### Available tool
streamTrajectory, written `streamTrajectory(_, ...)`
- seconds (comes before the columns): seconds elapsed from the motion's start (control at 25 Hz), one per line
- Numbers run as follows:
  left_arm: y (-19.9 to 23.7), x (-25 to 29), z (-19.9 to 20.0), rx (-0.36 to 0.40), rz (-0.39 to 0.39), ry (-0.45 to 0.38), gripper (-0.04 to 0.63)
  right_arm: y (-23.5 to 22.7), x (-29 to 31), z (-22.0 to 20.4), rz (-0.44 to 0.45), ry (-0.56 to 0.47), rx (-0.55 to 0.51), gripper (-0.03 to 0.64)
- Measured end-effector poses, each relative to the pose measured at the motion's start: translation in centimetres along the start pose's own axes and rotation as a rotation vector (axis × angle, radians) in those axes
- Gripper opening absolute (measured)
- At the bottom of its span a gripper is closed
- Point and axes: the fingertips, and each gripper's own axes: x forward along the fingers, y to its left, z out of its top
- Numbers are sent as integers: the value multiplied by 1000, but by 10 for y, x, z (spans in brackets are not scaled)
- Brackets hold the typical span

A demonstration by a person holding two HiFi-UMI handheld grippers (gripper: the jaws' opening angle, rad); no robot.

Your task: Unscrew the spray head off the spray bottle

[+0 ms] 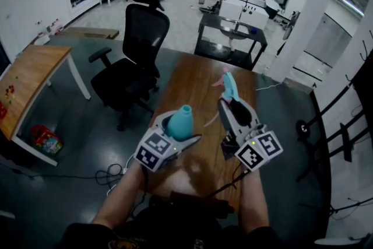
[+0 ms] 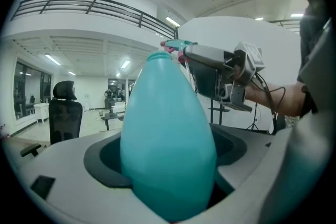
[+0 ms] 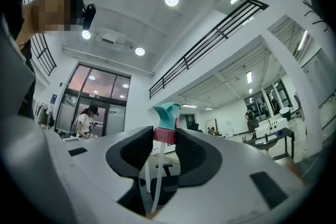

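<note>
The teal bottle body (image 1: pixel 180 123) stands with its open neck up between the jaws of my left gripper (image 1: pixel 175 134), which is shut on it; it fills the left gripper view as a teal egg shape (image 2: pixel 168 149). The spray head (image 1: pixel 226 83), teal with a pink collar, is off the bottle and held in my right gripper (image 1: pixel 232 103), to the right of the bottle and apart from it. In the right gripper view the jaws pinch the pink collar (image 3: pixel 165 135), with the white dip tube (image 3: pixel 156 181) hanging down between them.
Below both grippers lies a brown wooden table (image 1: pixel 198 79). A black office chair (image 1: pixel 137 61) stands left of it. Another wooden table (image 1: pixel 29 76) is at the far left, with a dark desk (image 1: pixel 233 29) behind. A person's forearms hold the grippers.
</note>
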Motion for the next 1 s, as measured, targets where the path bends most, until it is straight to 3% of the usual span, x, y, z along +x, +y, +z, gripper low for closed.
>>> streamTrajectory(1.0,-1,-3,12,-1,-9,-37,437,0,-8,-45,-65,64,-10,138)
